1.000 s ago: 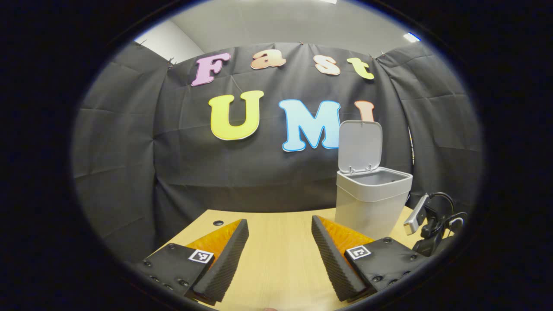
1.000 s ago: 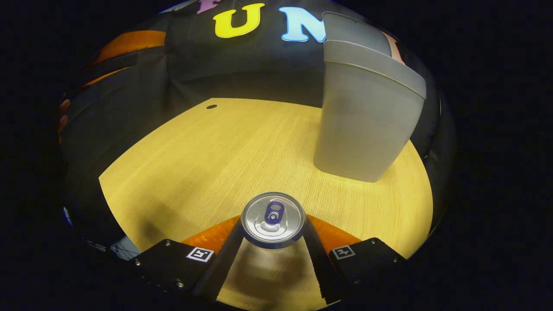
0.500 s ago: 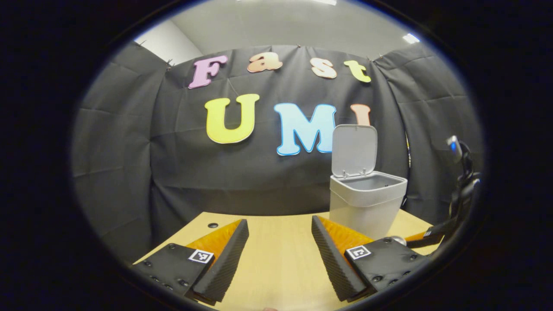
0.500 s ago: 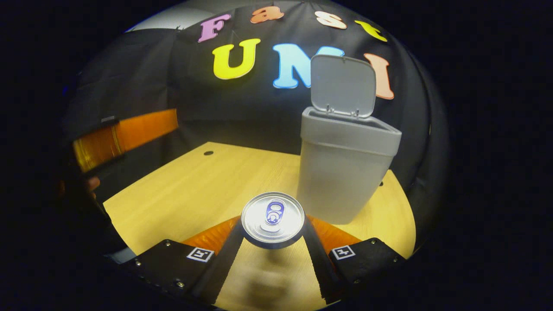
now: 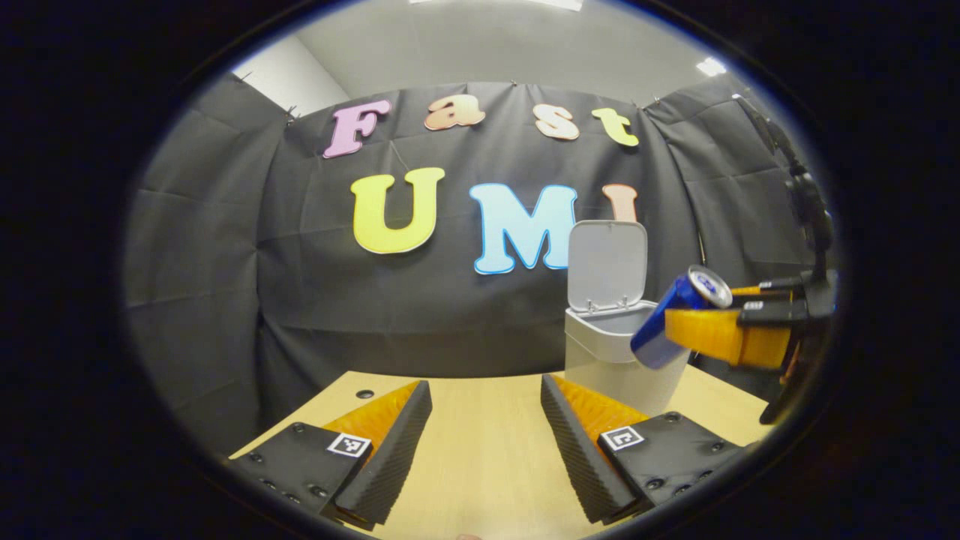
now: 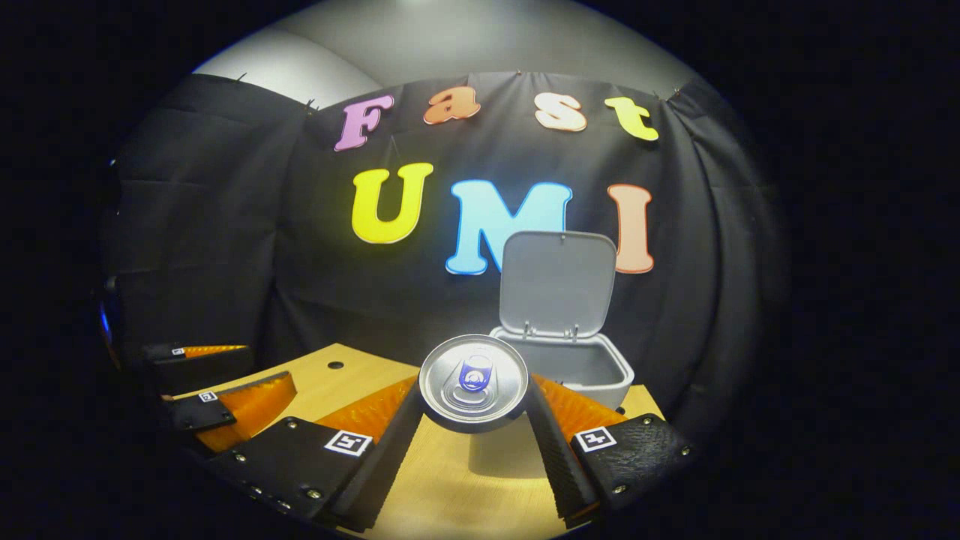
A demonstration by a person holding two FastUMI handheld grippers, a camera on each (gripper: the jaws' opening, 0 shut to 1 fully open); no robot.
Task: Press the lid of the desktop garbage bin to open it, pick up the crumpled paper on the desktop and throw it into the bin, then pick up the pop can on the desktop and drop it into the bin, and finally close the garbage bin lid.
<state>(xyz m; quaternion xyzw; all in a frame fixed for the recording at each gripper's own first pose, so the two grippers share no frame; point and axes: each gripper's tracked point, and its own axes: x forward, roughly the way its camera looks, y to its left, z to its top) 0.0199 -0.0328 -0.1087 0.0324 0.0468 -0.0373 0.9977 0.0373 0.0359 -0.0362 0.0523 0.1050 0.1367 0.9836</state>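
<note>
My right gripper (image 6: 474,409) is shut on the pop can (image 6: 473,379), whose silver top faces its camera. In the left gripper view the blue pop can (image 5: 677,318) hangs tilted in the air in front of the bin's right side, held by the right gripper (image 5: 724,330). The white garbage bin (image 5: 611,352) stands at the back right of the wooden desk with its lid (image 5: 606,264) upright. From the right gripper view the garbage bin (image 6: 592,371) and raised lid (image 6: 556,283) lie just behind the can. My left gripper (image 5: 486,435) is open low over the desk.
The wooden desk (image 5: 487,457) stretches between my left fingers, with a small dark hole (image 5: 364,393) near its back left. Black cloth walls close the booth behind and at both sides. The left gripper (image 6: 225,394) sits at the left in the right gripper view.
The right gripper has lifted the pop can off the desk and up to the height of the bin's rim. The left gripper has stayed open and nearly still.
</note>
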